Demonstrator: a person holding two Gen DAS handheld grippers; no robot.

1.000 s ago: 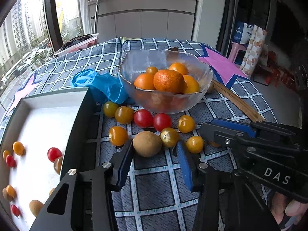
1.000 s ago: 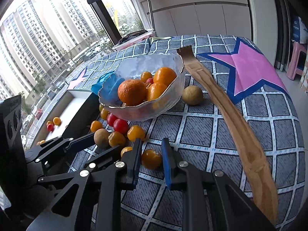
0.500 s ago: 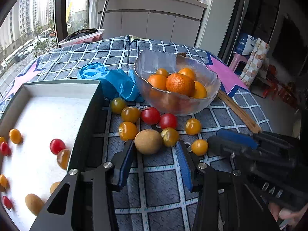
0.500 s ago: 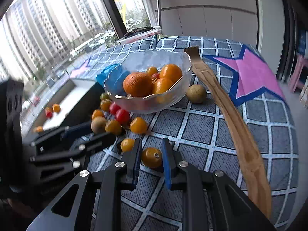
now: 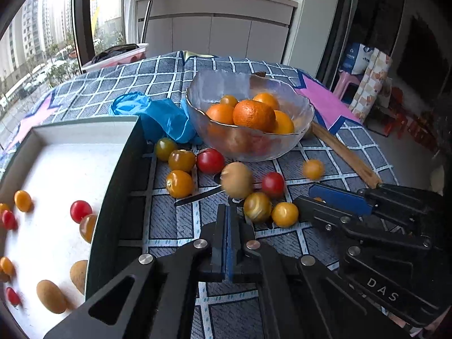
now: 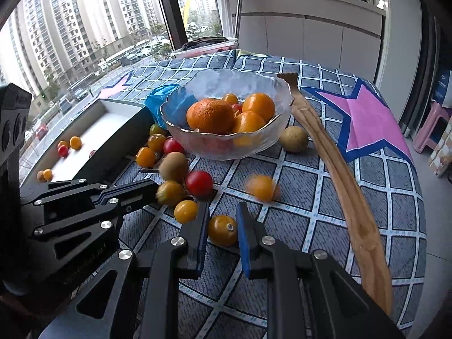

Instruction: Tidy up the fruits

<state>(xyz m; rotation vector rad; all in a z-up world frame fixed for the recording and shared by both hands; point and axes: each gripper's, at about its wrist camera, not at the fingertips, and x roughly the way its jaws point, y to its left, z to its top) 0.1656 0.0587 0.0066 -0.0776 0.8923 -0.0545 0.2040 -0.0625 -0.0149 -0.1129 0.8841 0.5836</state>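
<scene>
Left gripper (image 5: 229, 214) has snapped closed on nothing, and the kiwi (image 5: 236, 180) squirted away, scattering an orange cherry tomato (image 6: 262, 188) rightward. Right gripper (image 6: 221, 226) brackets a yellow tomato (image 6: 222, 230), unclenched; loose fruit may roll off the cloth.

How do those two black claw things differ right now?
The left gripper has its jaws pressed together with nothing between them, while the right gripper has its jaws apart around a yellow cherry tomato. The left gripper points toward the brown kiwi-like fruit beside the tray; the right gripper sits nearer the wooden stick. Both are black with blue pads and hover low over the checked cloth.
</scene>
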